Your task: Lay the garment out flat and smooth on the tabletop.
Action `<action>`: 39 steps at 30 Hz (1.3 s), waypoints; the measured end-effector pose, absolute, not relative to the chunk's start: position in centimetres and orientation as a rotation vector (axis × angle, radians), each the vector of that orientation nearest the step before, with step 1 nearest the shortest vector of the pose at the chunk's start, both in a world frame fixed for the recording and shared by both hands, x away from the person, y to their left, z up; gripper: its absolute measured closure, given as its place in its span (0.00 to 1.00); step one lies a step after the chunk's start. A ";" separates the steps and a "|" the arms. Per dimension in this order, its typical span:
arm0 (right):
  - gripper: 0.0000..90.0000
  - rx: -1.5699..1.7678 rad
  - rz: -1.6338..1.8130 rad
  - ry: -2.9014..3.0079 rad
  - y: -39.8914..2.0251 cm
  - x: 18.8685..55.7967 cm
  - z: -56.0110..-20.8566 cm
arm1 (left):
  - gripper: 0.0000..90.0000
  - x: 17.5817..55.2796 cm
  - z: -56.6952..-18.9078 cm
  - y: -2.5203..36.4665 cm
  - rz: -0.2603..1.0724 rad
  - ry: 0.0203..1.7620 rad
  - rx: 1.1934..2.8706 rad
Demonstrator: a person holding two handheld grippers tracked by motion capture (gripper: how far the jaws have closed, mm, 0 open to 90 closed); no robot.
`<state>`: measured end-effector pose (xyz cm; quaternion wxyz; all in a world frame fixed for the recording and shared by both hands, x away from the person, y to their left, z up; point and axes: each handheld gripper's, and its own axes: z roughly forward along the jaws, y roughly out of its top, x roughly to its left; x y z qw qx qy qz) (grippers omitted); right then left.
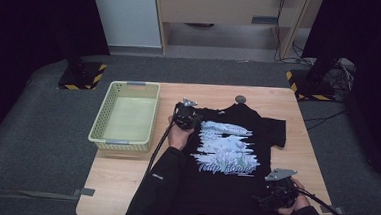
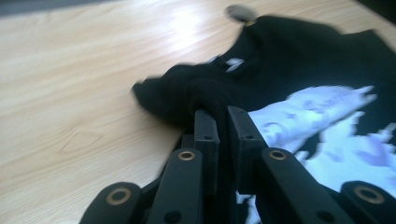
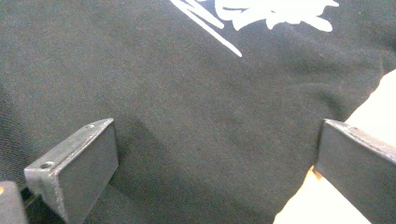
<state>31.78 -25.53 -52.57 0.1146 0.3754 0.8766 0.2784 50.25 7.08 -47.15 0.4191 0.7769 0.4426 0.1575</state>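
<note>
Lying flat: table (image 1: pixel 123 183), centre of the high view
Shirt: black T-shirt (image 1: pixel 236 150), right of centre
Basket: yellow basket (image 1: pixel 125 114), upper left
Left gripper (image 2: pixel 223 114): pinching the bunched shirt sleeve
Right gripper (image 3: pixel 215 154): jaws wide over the hem, lower right

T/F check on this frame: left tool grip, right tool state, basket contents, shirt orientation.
1. The left tool is shut on the black T-shirt. True.
2. The right tool is clamped on the shirt hem. False: its jaws stand wide open over the fabric.
3. The basket holds a folded shirt. False: it is empty.
4. The shirt lies print side up on the table. True.
5. The basket sits left of the shirt in the high view. True.
</note>
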 end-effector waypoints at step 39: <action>0.00 1.102 0.812 2.571 -25.5 31.8 -52.6 | 0.81 42.8 -52.8 -2.5 0.353 0.843 2.146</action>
